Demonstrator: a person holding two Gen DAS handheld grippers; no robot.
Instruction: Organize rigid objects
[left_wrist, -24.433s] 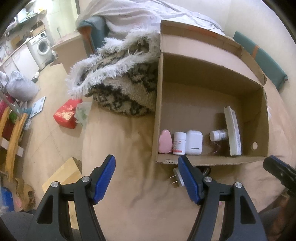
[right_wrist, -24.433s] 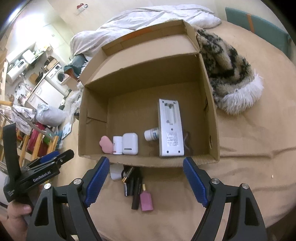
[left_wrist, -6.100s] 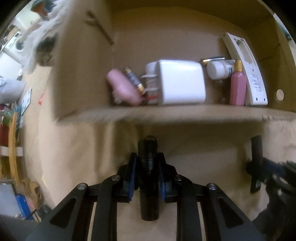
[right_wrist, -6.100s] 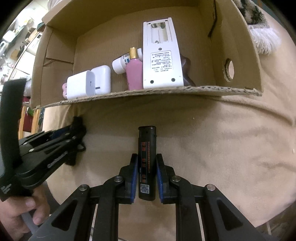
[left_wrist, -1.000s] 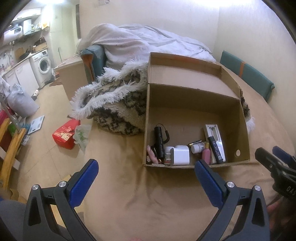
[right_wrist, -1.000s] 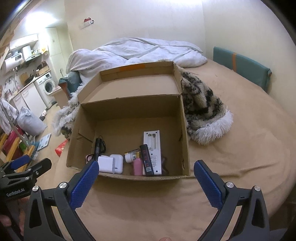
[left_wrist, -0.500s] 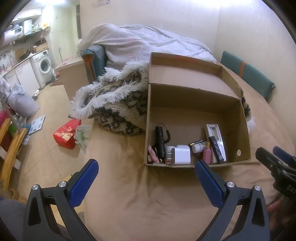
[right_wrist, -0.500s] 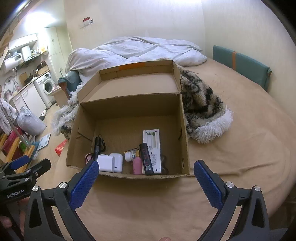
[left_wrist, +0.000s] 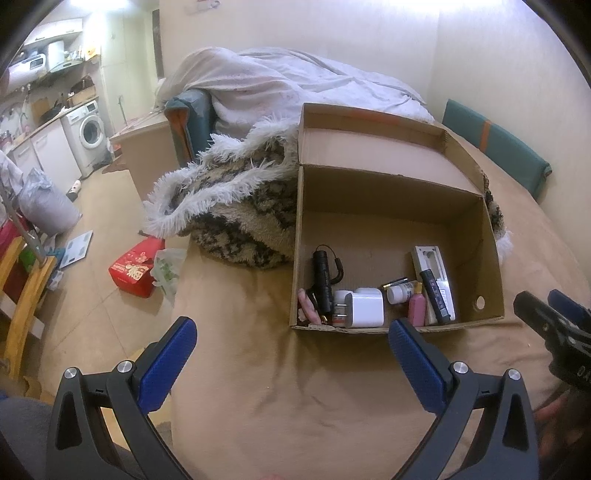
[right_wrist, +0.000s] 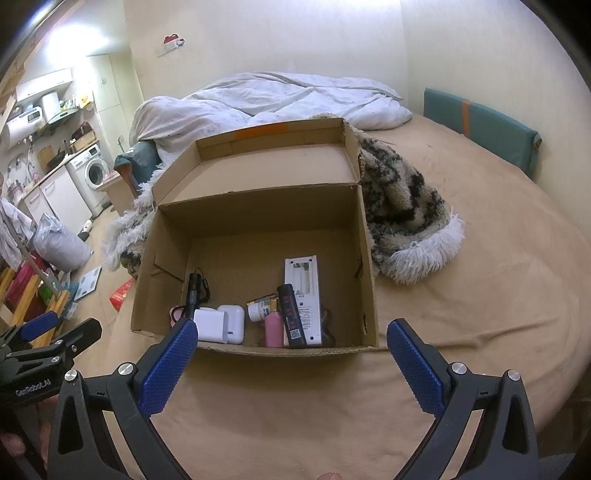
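An open cardboard box (left_wrist: 491, 236) (right_wrist: 364, 258) sits on the tan bed cover. Along its near wall lie a black flashlight (left_wrist: 322, 280) (right_wrist: 192, 286), a white charger (left_wrist: 365, 308) (right_wrist: 209, 325), a white earbud case (right_wrist: 233, 320), a small white bottle (left_wrist: 399, 293) (right_wrist: 258, 309), a pink bottle (left_wrist: 417, 309) (right_wrist: 274, 328), a black battery (left_wrist: 436, 293) (right_wrist: 291, 314), a white remote (left_wrist: 432, 262) (right_wrist: 303, 284) and a pink item (left_wrist: 307, 308). My left gripper (left_wrist: 291, 350) and right gripper (right_wrist: 290, 350) both stand open and empty, held back from the box's front.
A furry black-and-cream blanket (left_wrist: 229, 195) (right_wrist: 402, 206) lies behind and beside the box, a white duvet (right_wrist: 280, 96) beyond it. The bed's left edge drops to a floor with a red bag (left_wrist: 135, 267). A teal cushion (right_wrist: 480, 129) lines the wall at right.
Almost nothing has moved over the last second; both open grippers drift very slightly. Six seconds ago each gripper held a black item, and both items now lie in the box.
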